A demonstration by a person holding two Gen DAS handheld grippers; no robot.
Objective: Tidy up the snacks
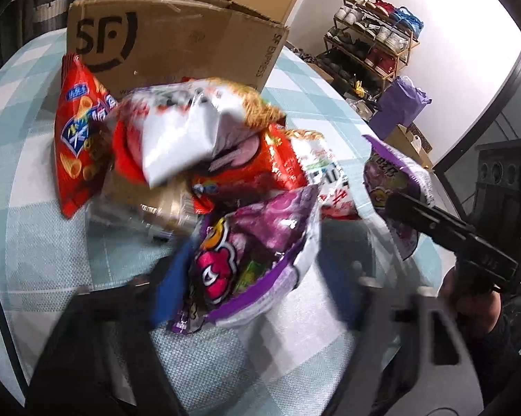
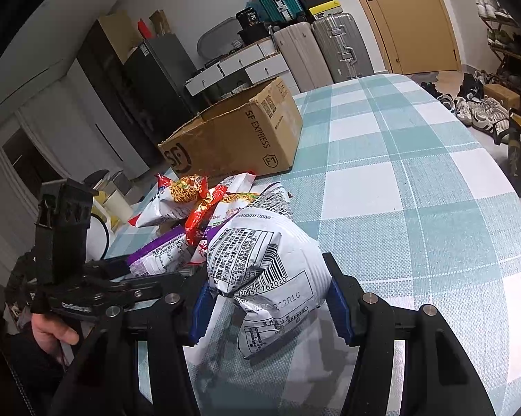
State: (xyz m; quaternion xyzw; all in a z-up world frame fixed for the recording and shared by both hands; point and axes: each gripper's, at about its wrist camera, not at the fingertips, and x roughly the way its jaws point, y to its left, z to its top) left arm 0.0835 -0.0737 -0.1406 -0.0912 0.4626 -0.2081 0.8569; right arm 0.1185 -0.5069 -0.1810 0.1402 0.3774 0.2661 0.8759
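On the teal-and-white checked tablecloth [image 2: 399, 180], a heap of snack bags lay just near of an open SF Express cardboard box [image 2: 239, 138] at the far side. Right gripper [image 2: 267, 298] was clamped on a puffed white snack bag [image 2: 260, 260], back face up with barcode and print showing, both blue pads [image 2: 340, 306] pressing its sides, bag bottom resting on the cloth. Left wrist view was motion-blurred: left gripper [image 1: 246, 277] had a purple snack bag [image 1: 246, 242] with a pink cartoon face between its fingers, blue pad [image 1: 167, 287] against the bag's left edge; right-side finger too smeared, so can't tell whether the grip was made. Far of it sat a red-orange bag [image 1: 246, 170], a white noodle-snack bag [image 1: 191, 124] on top of the heap, and a red corn-snack bag [image 1: 76, 131] leaning at the left, just beside the box front. Clear-wrapped pack [image 1: 146, 208] lay low in the pile, contents unclear. Same heap showed in right view, left of the held bag. Shoe rack [image 1: 375, 38] stood far right, suitcases [image 2: 323, 52] by the door [image 2: 409, 14].
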